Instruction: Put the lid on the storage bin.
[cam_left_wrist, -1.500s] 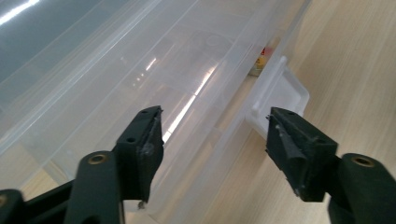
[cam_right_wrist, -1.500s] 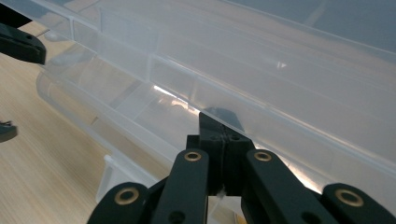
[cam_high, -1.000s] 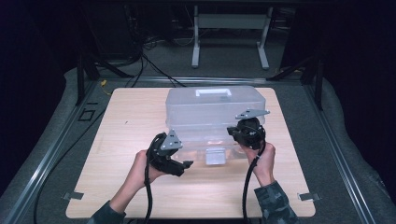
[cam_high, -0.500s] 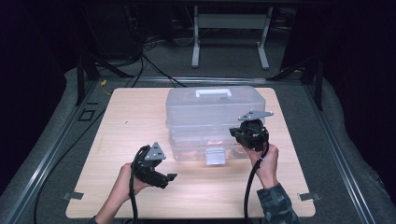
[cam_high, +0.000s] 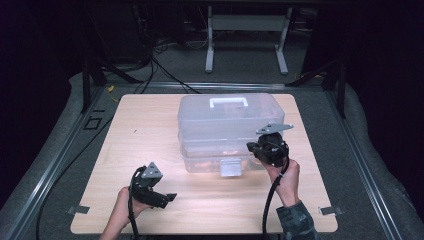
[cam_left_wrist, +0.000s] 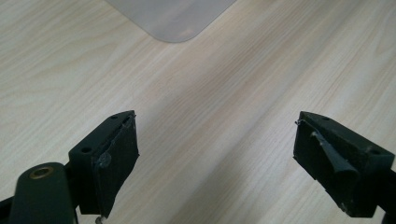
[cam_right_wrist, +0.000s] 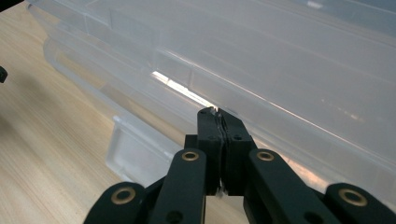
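While the left gripper (cam_high: 167, 198) waits spread over bare bench (cam_high: 150, 135), the right gripper (cam_right_wrist: 218, 116), pressed together, noses the clear storage box (cam_high: 227, 127) mid-bench; next, probably its front latch (cam_high: 230, 168).

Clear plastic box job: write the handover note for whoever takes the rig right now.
Left tongs: open, holding nothing, low over the bare table, apart from the box.
Right tongs: shut, tips at the front wall of the clear plastic box, beside its front latch; whether they touch it is unclear.
Box: mid-table, lid down, white handle on top.
Done: nothing visibly opened.
Left: probably work the latch and lift the lid, left tongs steadying.
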